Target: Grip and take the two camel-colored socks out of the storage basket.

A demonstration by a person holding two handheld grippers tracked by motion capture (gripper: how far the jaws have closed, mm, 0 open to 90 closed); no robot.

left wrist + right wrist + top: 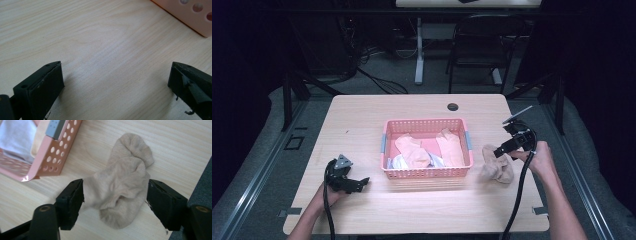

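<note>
Right hand-held gripper (pixel 115 197) open astride beige sock (pixel 122 187), lengthwise away from camera.

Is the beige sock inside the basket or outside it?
Outside: the sock lies crumpled on the table, right of the basket.

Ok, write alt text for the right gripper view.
A crumpled beige sock lies on a light wooden table, between the open black jaws of the right claw, which straddle it. The corner of a pink perforated basket shows at upper left, with pale cloth inside.
</note>
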